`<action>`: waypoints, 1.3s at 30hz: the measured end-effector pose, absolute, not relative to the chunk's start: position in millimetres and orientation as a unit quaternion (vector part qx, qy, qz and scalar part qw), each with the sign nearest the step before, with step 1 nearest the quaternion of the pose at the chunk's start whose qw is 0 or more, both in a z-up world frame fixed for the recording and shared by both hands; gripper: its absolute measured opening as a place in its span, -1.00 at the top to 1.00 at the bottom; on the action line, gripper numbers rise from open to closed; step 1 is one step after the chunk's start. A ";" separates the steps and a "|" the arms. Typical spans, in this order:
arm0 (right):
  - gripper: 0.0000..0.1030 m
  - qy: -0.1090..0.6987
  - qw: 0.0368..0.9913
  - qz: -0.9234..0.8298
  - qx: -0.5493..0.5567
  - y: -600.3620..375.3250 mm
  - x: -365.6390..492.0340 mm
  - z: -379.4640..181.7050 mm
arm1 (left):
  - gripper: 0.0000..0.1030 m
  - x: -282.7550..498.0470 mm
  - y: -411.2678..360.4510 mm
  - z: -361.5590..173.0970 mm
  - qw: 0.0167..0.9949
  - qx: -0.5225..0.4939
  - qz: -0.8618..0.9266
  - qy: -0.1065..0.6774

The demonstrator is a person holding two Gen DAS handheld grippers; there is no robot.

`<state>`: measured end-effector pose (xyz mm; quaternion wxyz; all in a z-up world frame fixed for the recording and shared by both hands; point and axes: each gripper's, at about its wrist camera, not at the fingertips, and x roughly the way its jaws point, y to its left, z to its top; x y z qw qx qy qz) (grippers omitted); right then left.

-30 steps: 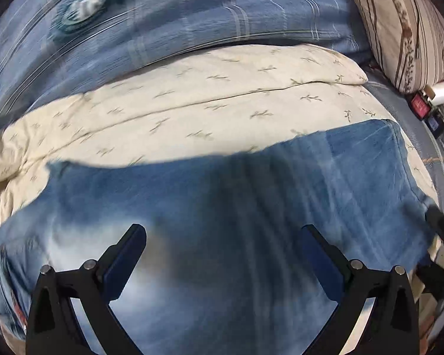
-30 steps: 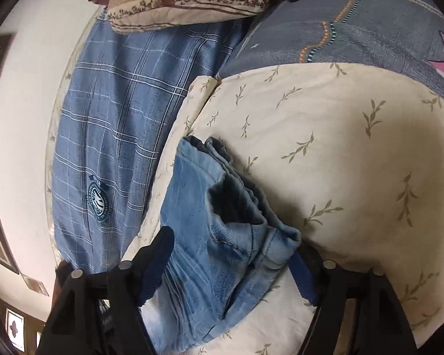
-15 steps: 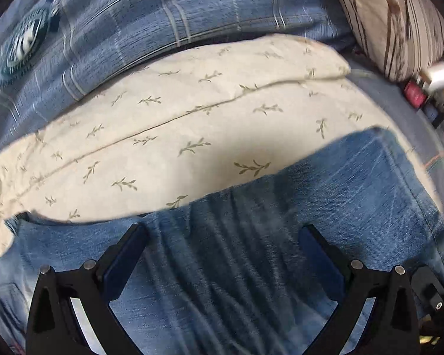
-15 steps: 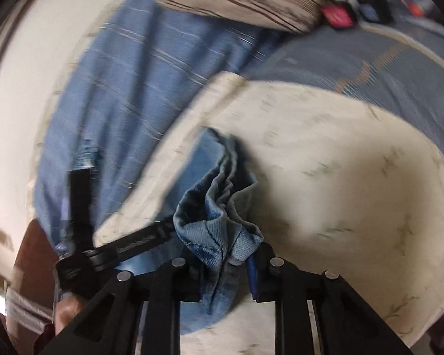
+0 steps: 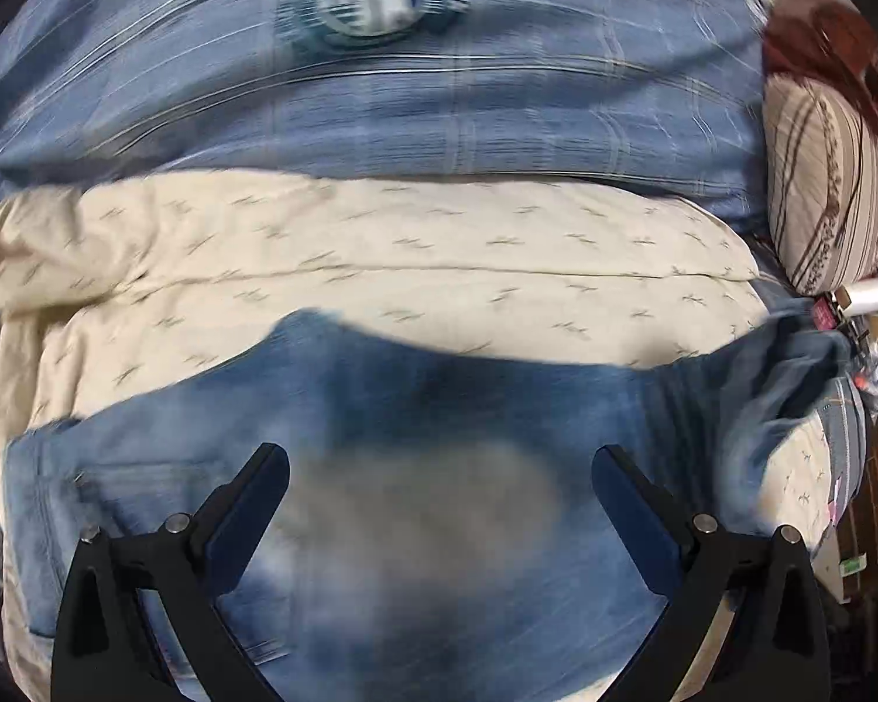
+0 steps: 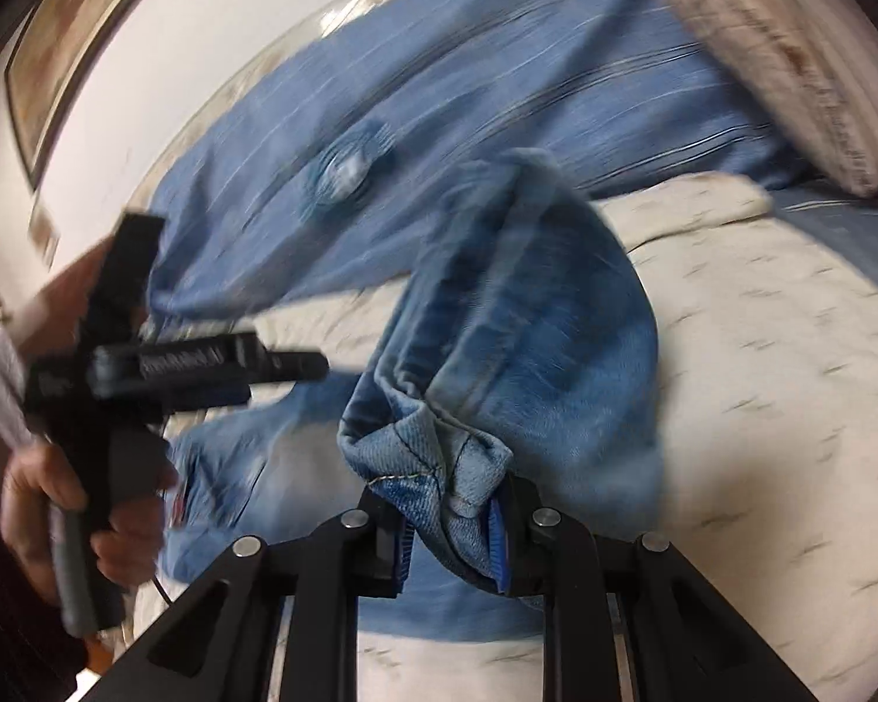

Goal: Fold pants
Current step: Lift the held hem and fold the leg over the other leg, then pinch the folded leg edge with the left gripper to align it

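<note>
Faded blue jeans [image 5: 439,526] lie spread on a cream leaf-print blanket [image 5: 380,257]. My left gripper [image 5: 439,459] hovers over their middle, open, with nothing between its fingers. In the right wrist view my right gripper [image 6: 450,520] is shut on the bunched leg hems of the jeans [image 6: 556,351]. The legs are lifted and arch over the blanket. That raised end shows at the right of the left wrist view as a blurred fold [image 5: 790,368]. A hand holds the left gripper [image 6: 281,377] above the waist end of the jeans, at the left of the right wrist view.
A blue plaid quilt [image 5: 380,88] with a round badge [image 5: 374,3] lies beyond the blanket. A striped pillow [image 5: 837,175] sits at the right, with small items [image 5: 849,316] below it. A white wall and a framed picture [image 6: 47,58] lie past the bed.
My right gripper has shut on the leg hems, rolled, and lifted them off the blanket. The left gripper has swept sideways across the jeans and stayed open.
</note>
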<state>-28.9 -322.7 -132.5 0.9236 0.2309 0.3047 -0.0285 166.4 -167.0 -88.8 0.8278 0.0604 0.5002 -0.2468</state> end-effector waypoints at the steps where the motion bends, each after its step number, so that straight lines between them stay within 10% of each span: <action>1: 0.58 0.316 0.922 -0.018 0.224 -310.8 -23.1 -137.6 | -1.00 164.3 -160.9 -90.0 0.828 0.055 -0.246 0.501; 7: 0.36 0.393 0.902 0.019 0.176 -252.4 3.7 -171.1 | -1.00 166.3 -139.1 -115.0 0.815 0.031 -0.236 0.528; 11: -0.40 0.384 0.903 0.072 0.177 -243.8 1.4 -160.3 | -1.00 165.3 -134.5 -126.5 0.807 0.021 -0.230 0.544; 22: -0.40 0.321 0.909 0.062 0.260 -302.5 -26.8 -139.6 | -0.97 173.5 -187.9 -137.0 0.795 0.046 -0.246 0.552; 28: -0.40 0.346 0.895 0.056 0.275 -315.0 -22.9 -146.0 | 0.26 177.6 -208.2 -143.5 0.779 0.033 -0.273 0.564; 39: -0.40 0.402 0.869 0.074 0.280 -304.2 -7.2 -160.7 | 0.68 193.0 -222.4 -116.4 0.787 0.037 -0.284 0.547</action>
